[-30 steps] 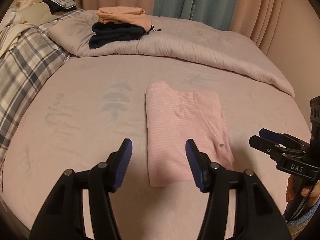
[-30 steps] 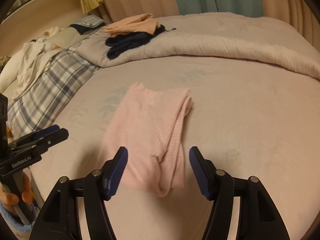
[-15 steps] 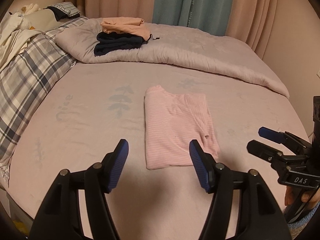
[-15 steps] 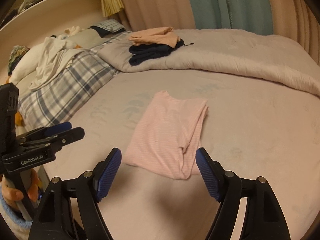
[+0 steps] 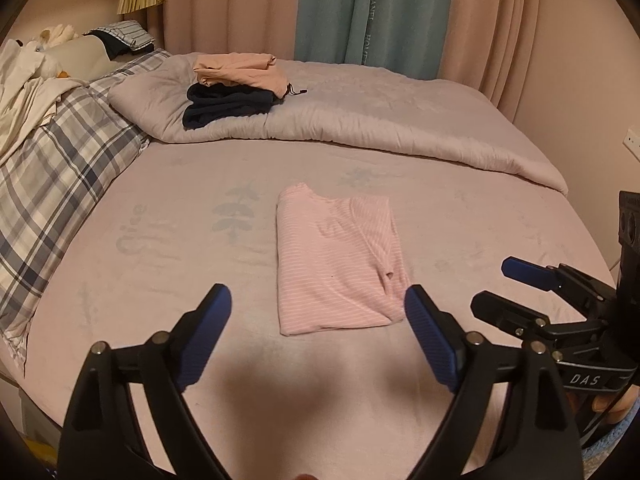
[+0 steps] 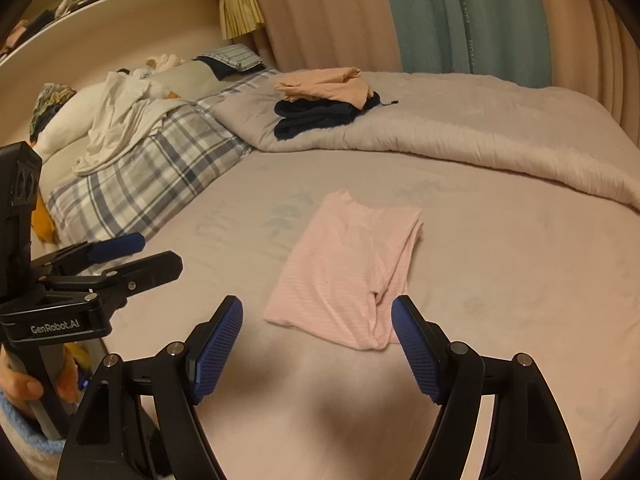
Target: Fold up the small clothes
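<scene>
A pink striped shirt (image 5: 336, 260) lies folded into a flat rectangle on the bed sheet (image 5: 160, 264); it also shows in the right wrist view (image 6: 352, 264). My left gripper (image 5: 318, 336) is open and empty, held back from the shirt's near edge. My right gripper (image 6: 316, 350) is open and empty, also short of the shirt. Each gripper shows in the other's view: the right one (image 5: 504, 292) at the right edge, the left one (image 6: 156, 254) at the left edge.
A grey duvet (image 5: 380, 120) is rolled along the far side, with folded peach (image 5: 240, 70) and dark navy (image 5: 228, 106) clothes stacked on it. A plaid pillow (image 5: 52, 168) and white cloth (image 6: 116, 128) lie at left. Curtains (image 5: 372, 12) hang behind.
Both grippers have pulled back and up from the shirt, which now lies farther off. Both stay open and empty. The shirt has not moved.
</scene>
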Demonstrator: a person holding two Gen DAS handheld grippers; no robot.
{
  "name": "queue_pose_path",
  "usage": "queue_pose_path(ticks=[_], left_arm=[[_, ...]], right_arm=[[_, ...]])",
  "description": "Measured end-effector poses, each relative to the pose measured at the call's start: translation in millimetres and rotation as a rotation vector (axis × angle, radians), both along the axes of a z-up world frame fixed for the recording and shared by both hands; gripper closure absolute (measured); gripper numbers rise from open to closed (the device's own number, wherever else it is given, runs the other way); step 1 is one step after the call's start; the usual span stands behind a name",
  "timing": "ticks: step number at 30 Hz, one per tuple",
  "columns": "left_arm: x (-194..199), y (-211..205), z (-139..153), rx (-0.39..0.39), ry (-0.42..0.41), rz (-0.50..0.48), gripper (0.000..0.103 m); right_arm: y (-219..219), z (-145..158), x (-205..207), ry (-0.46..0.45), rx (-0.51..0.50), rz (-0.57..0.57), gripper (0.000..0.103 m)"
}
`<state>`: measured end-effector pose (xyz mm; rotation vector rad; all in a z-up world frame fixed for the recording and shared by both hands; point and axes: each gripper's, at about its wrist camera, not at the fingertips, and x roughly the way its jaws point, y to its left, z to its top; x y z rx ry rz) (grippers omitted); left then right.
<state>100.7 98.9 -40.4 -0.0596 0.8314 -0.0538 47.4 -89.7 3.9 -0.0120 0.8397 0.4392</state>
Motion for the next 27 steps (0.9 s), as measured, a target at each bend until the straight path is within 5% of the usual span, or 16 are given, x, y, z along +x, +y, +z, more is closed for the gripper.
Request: queue_pose_path(ticks=[4,20,27], left_arm=[[-1.9,-0.9,3.2,0.012,-0.001,0.020,0.001],[-6.8,-4.9,7.5,0.029,0.016,0.046,0.000],[-9.5,-5.7,10.1,0.026,0.007,0.045,0.000]], right_arm=[[-0.3,3.0,-5.3,-0.012,0.007,0.000,0.026],[5.0,10.3,-10.0,-0.025,-0.006,0.015,0.025],[1.9,12.3,-9.3,-0.027,-0.010,-0.005,0.015]])
